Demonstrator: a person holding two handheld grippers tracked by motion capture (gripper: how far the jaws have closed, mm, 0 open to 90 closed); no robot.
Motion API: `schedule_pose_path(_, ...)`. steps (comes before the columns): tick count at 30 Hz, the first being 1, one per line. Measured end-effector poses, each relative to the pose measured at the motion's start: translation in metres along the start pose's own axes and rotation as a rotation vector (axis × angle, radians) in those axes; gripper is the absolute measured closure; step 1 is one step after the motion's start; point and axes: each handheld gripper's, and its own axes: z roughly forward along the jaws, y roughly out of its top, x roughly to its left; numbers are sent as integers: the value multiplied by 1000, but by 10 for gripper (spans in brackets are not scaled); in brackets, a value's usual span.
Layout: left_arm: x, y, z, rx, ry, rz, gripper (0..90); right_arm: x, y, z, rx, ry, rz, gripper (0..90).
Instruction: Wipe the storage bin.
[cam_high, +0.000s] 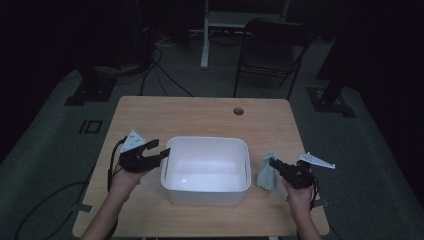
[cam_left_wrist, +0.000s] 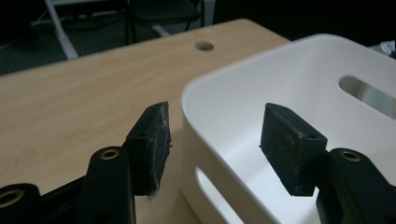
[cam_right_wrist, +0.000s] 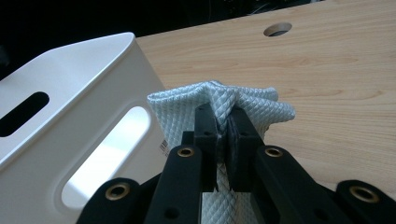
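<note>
Right now the right gripper (cam_right_wrist: 223, 140) has its fingers pinched tight on the pale cloth (cam_right_wrist: 219, 105), beside the white bin (cam_high: 205, 170); left gripper (cam_left_wrist: 215, 140) fingers straddle the rim, half-open and empty. Risk: the hanging cloth could snag the bin's wall going in.

The surface (cam_high: 200, 112) is pale wood-grain laminate with a smooth, matt finish and a round cable hole (cam_high: 238, 111) cut through it. The bin (cam_high: 172, 145) is white plastic, smooth with a soft sheen, its walls lit brighter inside. The cloth (cam_right_wrist: 261, 105) is pale blue-green fabric with a raised diamond weave, matt and bunched into folds. The left gripper (cam_left_wrist: 215, 140) has matt black pads (cam_left_wrist: 152, 140), rough and scuffed at the edges. The right gripper (cam_right_wrist: 224, 135) has smooth black plastic arms with brass-coloured rivets.
</note>
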Motion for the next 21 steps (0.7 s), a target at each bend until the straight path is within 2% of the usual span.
schedule_pose_path(3,10,6,13,-5,-27,-10,425,0,-1,0,2,-2,-4,844)
schedule_pose_path(5,15,10,21,-18,-53,2,425,0,-1,0,3,-9,-5,844)
schedule_pose_path(11,24,15,36,3,-58,30,437,-2,-1,1,4,-10,-3,845)
schedule_pose_path(13,31,16,48,12,-82,34,445,-2,-1,2,9,-5,-5,844)
schedule_pose_path(14,33,15,51,14,-103,31,446,-2,-2,3,13,-2,-4,844)
schedule_pose_path(17,34,13,59,24,-126,41,461,-2,-2,4,14,-2,-4,845)
schedule_pose_path(20,33,12,65,20,-160,42,523,-2,-2,4,14,-2,-5,844)
schedule_pose_path(21,31,12,67,30,-155,53,538,-2,-2,4,14,-3,-6,844)
